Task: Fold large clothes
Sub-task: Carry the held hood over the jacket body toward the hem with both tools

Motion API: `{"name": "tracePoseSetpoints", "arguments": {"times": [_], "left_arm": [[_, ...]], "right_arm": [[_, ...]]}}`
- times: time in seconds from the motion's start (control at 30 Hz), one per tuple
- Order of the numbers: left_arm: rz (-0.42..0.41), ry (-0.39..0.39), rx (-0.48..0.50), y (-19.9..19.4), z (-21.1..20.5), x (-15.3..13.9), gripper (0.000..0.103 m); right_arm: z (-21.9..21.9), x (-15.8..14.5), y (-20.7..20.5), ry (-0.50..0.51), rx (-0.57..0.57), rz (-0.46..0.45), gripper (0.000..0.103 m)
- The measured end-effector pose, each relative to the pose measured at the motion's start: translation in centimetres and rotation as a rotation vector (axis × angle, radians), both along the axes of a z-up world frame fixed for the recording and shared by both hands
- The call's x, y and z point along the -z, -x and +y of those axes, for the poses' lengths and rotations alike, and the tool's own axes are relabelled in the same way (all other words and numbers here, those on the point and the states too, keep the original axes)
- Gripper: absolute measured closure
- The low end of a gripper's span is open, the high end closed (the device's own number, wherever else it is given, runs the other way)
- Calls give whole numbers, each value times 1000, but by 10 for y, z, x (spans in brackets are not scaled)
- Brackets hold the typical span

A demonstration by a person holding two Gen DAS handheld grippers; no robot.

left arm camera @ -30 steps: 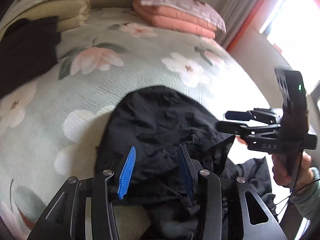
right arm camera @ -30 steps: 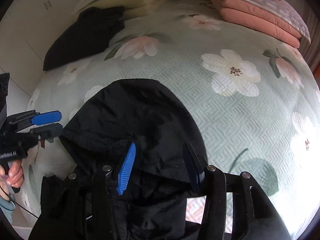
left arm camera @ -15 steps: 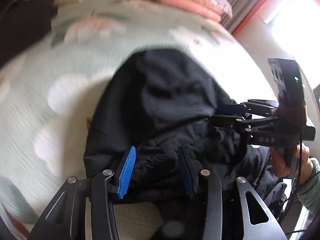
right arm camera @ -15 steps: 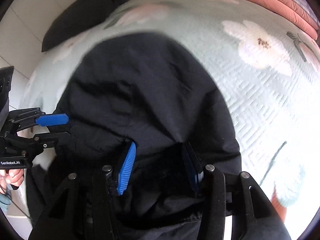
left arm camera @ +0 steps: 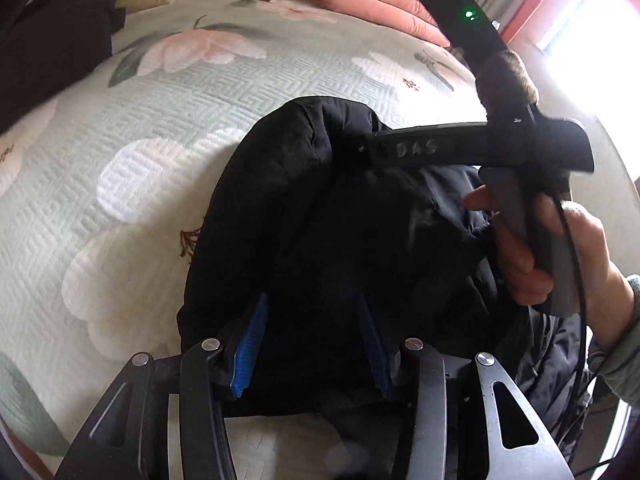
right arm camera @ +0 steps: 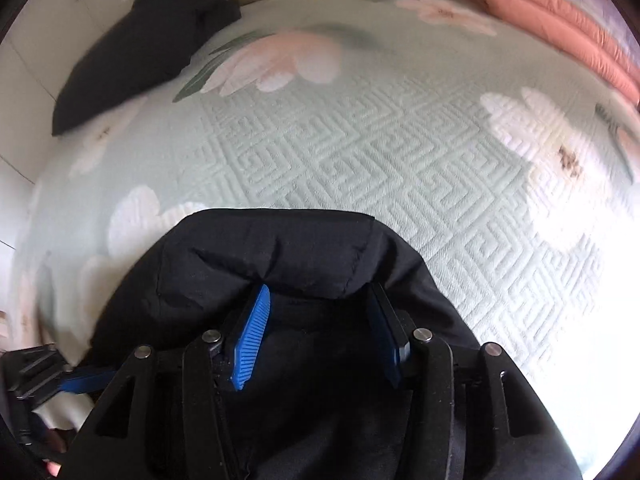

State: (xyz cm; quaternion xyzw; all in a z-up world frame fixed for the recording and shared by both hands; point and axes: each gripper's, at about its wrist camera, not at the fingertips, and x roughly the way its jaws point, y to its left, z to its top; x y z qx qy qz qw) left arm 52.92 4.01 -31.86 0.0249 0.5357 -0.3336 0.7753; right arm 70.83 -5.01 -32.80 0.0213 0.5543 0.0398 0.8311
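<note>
One black jacket (left arm camera: pixel 320 220) is lying on the floral bedspread (left arm camera: pixel 160 128), filling the lower centre. Two grippers are working it: the left gripper (left arm camera: pixel 312 344) and right gripper (right arm camera: pixel 320 332) are each standing half-wide with jacket cloth bunched between the pads, though I cannot tell whether either is pinching. One dark folded garment (right arm camera: pixel 136 48) is sitting at eleven o'clock and one pink quilt stack (right arm camera: pixel 560 28) at one o'clock.

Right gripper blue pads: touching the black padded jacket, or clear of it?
Cannot tell. In the right wrist view the black padded jacket lies between and beyond the right gripper pads, but dark fabric on dark pads hides any contact or gap.
</note>
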Motion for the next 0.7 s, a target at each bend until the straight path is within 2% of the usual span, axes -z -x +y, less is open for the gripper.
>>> {"name": "tracePoseSetpoints", "arguments": {"times": [0.1, 0.2, 0.3, 0.37, 0.43, 0.47, 0.5, 0.53, 0.57, 0.7], "left_arm": [[6, -7, -4, 2, 0, -7, 55], [-45, -24, 21, 10, 0, -28, 55], [-68, -4, 29, 19, 8, -45, 55], [-47, 18, 11, 19, 15, -45, 55], [-29, -17, -9, 18, 21, -31, 55], [-18, -51, -19, 16, 24, -18, 55], [-1, -60, -16, 14, 24, -9, 55], [21, -46, -17, 8, 27, 2, 55], [25, -24, -28, 6, 28, 6, 55], [27, -37, -19, 3, 25, -3, 55]], "right_arm": [[-1, -16, 4, -1, -9, 13, 51], [-10, -54, 44, -73, -38, -47, 51], [-13, -71, 92, -2, -73, -63, 50], [-20, -62, 112, 12, -79, -15, 51], [-29, -40, 119, 57, -61, 56, 56], [-36, -22, 122, 38, -42, 106, 63], [-43, -8, 121, -14, -28, 134, 65], [-50, 0, 121, -67, -7, 116, 65], [-55, 1, 120, -93, 8, 103, 66], [-61, -17, 118, -123, -18, 103, 65]]}}
